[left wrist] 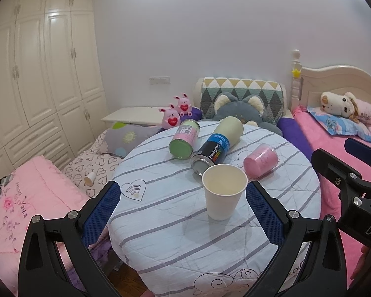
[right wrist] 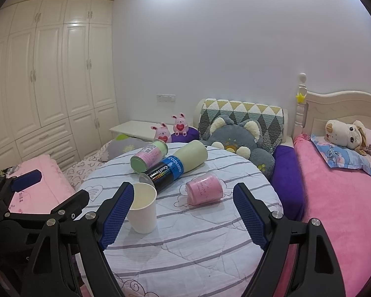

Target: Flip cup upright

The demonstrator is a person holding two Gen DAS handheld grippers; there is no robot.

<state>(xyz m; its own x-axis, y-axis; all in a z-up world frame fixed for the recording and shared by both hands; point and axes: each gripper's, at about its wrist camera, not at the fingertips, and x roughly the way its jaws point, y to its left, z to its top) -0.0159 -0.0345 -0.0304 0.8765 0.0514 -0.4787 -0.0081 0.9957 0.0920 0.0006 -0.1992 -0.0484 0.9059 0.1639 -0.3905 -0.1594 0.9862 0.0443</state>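
Observation:
A white paper cup (left wrist: 223,193) stands upright, mouth up and empty, on a round table with a striped cloth (left wrist: 175,237). It also shows in the right wrist view (right wrist: 143,206). My left gripper (left wrist: 183,208) is open, its blue pads on either side of the cup and a little nearer to me, not touching it. My right gripper (right wrist: 183,212) is open and empty, to the right of the cup; its left pad (right wrist: 117,212) partly hides the cup's side. The right gripper also shows at the right edge of the left wrist view (left wrist: 353,173).
Behind the cup lie a black and blue can (left wrist: 211,152), a green and pink can (left wrist: 185,138), a pale green cylinder (left wrist: 230,128) and a pink cup on its side (left wrist: 261,160). Beds with pink covers (right wrist: 343,210) and plush toys surround the table. A wardrobe (left wrist: 37,74) stands at the left.

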